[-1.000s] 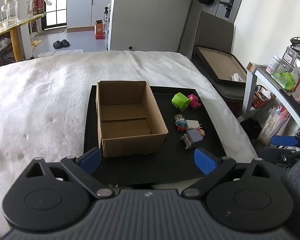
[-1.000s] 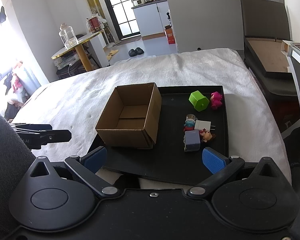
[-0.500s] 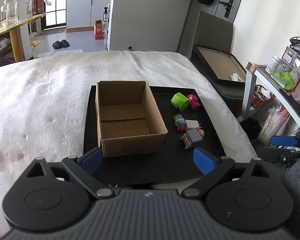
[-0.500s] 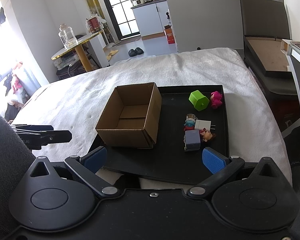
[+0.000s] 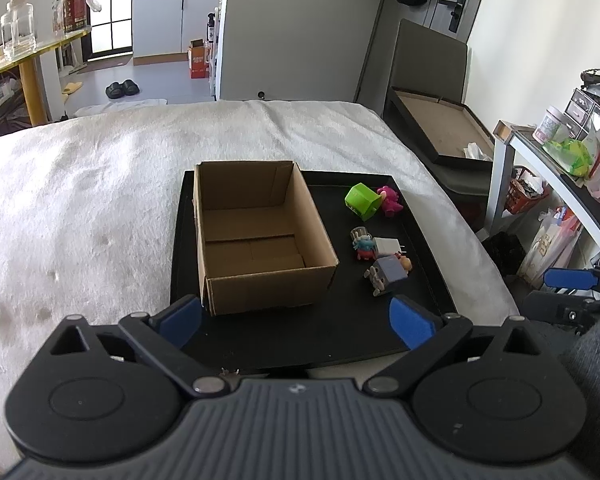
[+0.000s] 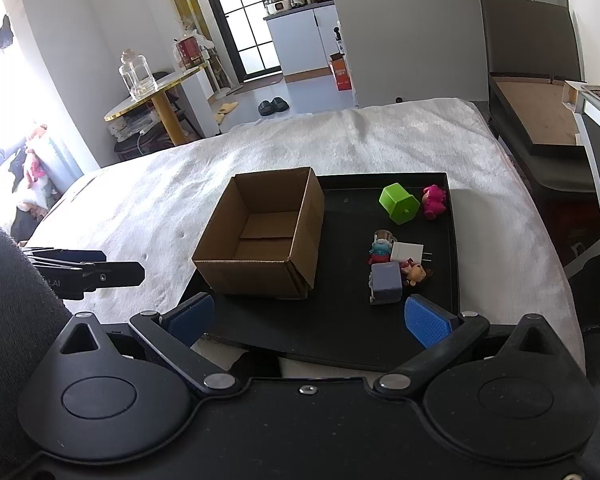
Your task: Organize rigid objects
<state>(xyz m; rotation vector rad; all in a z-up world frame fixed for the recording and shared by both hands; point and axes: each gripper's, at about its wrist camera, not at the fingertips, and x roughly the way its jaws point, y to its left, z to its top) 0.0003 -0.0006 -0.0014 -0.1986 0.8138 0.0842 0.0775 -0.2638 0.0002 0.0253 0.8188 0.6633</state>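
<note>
Hovering over the near edge of a black tray (image 5: 420, 240) on a white-blanketed bed (image 5: 80, 200), the left gripper (image 5: 296, 316) held its blue-padded jaws spread wide with nothing between them. The right gripper (image 6: 308, 318) hung the same way, jaws wide apart and empty, its own camera looking across the same tray.

An open cardboard box (image 5: 256, 236) stood upright on the tray's left half, at about 12 o'clock in the left wrist view, its inside bare. The small toys lay loose on the tray to the box's right, at about 1 o'clock. Farthest back, a green block (image 5: 362, 201) touched a pink figure (image 5: 390, 200). Nearer the grippers, a cluster sat close together: a blue-and-red figurine (image 5: 364, 246), a white plug adapter (image 5: 386, 246) just beside it, and a grey-purple toy (image 5: 388, 274) touching a small brown-headed doll (image 6: 416, 272).

In the right wrist view, the left gripper (image 6: 84, 272) showed at 9 o'clock over the bed, well apart from the box. A grey sleeve (image 6: 8, 300) filled that frame's left edge.
</note>
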